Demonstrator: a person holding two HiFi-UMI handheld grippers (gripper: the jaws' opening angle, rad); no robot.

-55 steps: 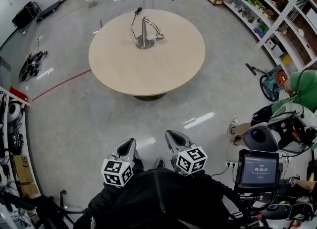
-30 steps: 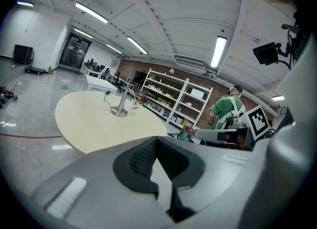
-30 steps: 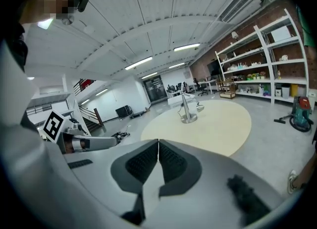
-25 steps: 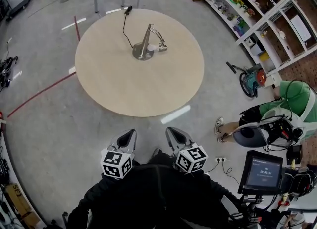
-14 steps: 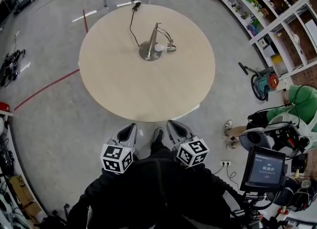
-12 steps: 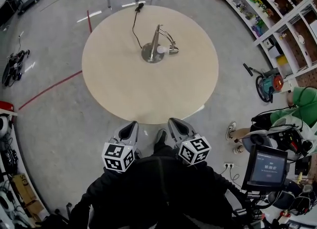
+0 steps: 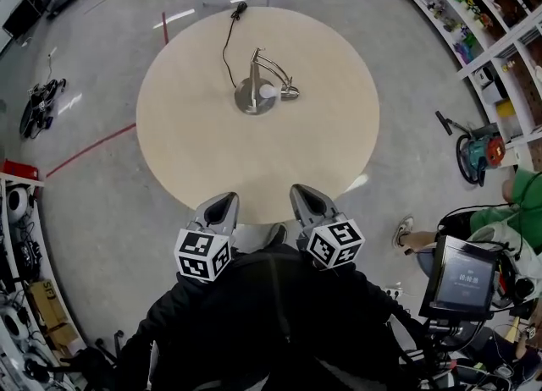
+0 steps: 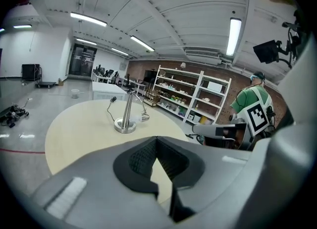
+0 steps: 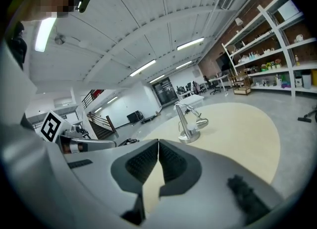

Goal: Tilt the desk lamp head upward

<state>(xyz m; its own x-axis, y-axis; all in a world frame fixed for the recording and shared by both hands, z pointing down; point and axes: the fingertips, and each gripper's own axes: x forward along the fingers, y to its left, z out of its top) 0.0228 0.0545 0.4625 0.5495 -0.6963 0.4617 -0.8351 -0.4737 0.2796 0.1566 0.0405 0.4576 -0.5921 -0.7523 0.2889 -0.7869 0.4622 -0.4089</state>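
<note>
Both pairs of jaws are pressed together with nothing between them. My left gripper (image 7: 222, 203) and right gripper (image 7: 303, 193) sit side by side at the near edge of the round table (image 7: 330, 156). The desk lamp (image 7: 257, 91) stands well apart near the middle, its head (image 7: 288, 92) low beside the base.

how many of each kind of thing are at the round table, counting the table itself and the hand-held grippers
round table: 1
desk lamp: 1
hand-held gripper: 2, the left hand-held gripper and the right hand-held gripper, both shut and empty
total: 4
</note>
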